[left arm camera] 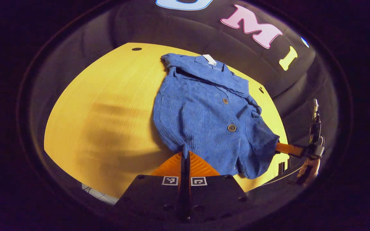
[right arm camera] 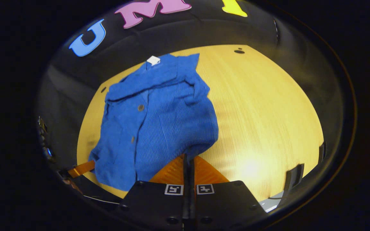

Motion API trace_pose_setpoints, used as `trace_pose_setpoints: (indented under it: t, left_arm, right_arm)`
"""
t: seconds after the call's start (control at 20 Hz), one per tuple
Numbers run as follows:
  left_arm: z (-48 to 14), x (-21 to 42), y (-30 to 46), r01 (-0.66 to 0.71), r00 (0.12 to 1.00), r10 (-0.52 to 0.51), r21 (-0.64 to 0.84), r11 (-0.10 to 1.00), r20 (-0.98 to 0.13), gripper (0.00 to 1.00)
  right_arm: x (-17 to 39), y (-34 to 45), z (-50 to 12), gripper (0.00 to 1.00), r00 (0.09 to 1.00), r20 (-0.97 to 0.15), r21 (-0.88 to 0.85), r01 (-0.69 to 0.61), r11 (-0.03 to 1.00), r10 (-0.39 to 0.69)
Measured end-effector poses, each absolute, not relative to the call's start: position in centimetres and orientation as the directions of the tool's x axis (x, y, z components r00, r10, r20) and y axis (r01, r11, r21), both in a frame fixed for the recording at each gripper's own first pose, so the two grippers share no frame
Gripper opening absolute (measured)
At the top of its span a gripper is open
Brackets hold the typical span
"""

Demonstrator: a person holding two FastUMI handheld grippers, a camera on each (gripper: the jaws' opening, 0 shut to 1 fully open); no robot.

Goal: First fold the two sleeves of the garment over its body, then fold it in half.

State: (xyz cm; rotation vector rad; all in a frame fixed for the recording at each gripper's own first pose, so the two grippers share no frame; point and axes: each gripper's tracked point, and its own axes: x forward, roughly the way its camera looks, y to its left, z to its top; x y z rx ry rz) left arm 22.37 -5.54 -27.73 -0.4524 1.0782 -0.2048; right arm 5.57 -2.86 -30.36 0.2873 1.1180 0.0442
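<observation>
Left gripper (left arm camera: 185,153): fingers pressed together, pinching the near hem of the blue garment (left arm camera: 204,118) right at their tips. Fabric rises slightly there.

Right gripper (right arm camera: 187,155): fingers likewise clenched, near hem edge caught between the tips.

Garment spreads ahead of both grippers on the yellow wooden table (left arm camera: 108,106), collar end farthest off, white tag (left arm camera: 209,59) at the neck. Two buttons (left arm camera: 232,127) run up the front. One sleeve (left arm camera: 204,72) lies folded across the chest below the collar. In the left gripper view the body lies ahead and to the right of the fingers; bare tabletop to their left.

In the right gripper view the garment (right arm camera: 159,118) lies ahead and left of the fingers, tag (right arm camera: 153,60) far ahead, open table (right arm camera: 262,112) to the right.

Far right of the left gripper view, the other gripper's finger meets the lower corner of the hem, with a hand (left arm camera: 310,168) behind it.
</observation>
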Motion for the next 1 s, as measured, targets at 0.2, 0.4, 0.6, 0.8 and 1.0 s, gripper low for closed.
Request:
trace_pose_setpoints:
  t: [0.2,0.4,0.6,0.8,1.0]
  left_arm:
    - [-24.4,28.8,-3.6,0.016,0.534,-0.357,-0.414,0.91,-0.766,0.0]
    - [-20.5,39.3,-1.0,0.061,0.644,-0.326,-0.379,0.923,-0.692,0.0]
    - [-18.1,52.4,1.2,0.154,0.766,-0.319,-0.323,0.934,-0.558,0.0]
    - [-19.7,66.3,2.9,0.189,0.891,-0.248,-0.186,0.964,-0.38,0.0]
    - [-27.3,68.0,3.8,0.083,0.815,-0.131,-0.11,0.99,-0.564,0.84]
  right_arm:
    - [13.3,-1.3,-26.1,0.01,0.526,-0.821,0.284,0.039,0.958,0.223]
    - [23.2,-0.4,-23.1,0.0,0.625,-0.746,0.313,0.023,0.949,0.231]
    - [34.6,-2.3,-22.4,0.01,0.707,-0.687,0.262,0.026,0.965,0.167]
    - [47.0,-4.9,-24.4,0.11,0.81,-0.583,0.226,0.091,0.97,0.06]
    - [49.4,-6.7,-30.4,0.97,0.8,-0.6,0.159,0.14,0.977,-0.017]
